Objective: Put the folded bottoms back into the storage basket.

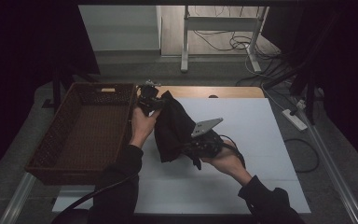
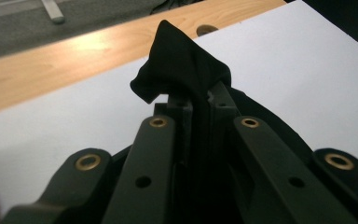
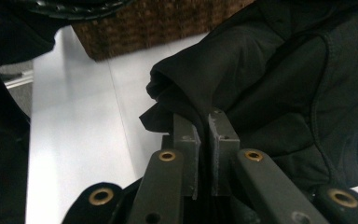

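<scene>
- The black garment (image 1: 172,128) hangs between the two grippers above the white sheet (image 1: 261,140) on the table, with one end at each tool.
- The left gripper (image 1: 148,103) is clenched on an upper corner of the cloth. In the left gripper view a peak of fabric (image 2: 179,65) sticks out just beyond the closed jaws, and more fabric runs back down between them.
- The right gripper (image 1: 200,148) is likewise clamped on a folded edge. In the right gripper view the cloth (image 3: 270,88) bunches directly ahead of the pinched jaws and spills off to their right.
- The wicker basket (image 1: 81,130) sits just beside the left gripper, on its outer side, and looks like the likely destination (a guess from the layout).
- Handling, as a judgement: the garment is soft, light and limp. It will sag and swing from whatever point is held, and it cannot be pushed, only carried or dragged.
- It seems a smooth fabric, so a shallow pinch could slip. Folded edges or seams, several layers thick, give the pads more to bite on than a single layer.
- Holds at two well-separated corners keep it spread, while a hold near the middle would let both ends droop.
</scene>
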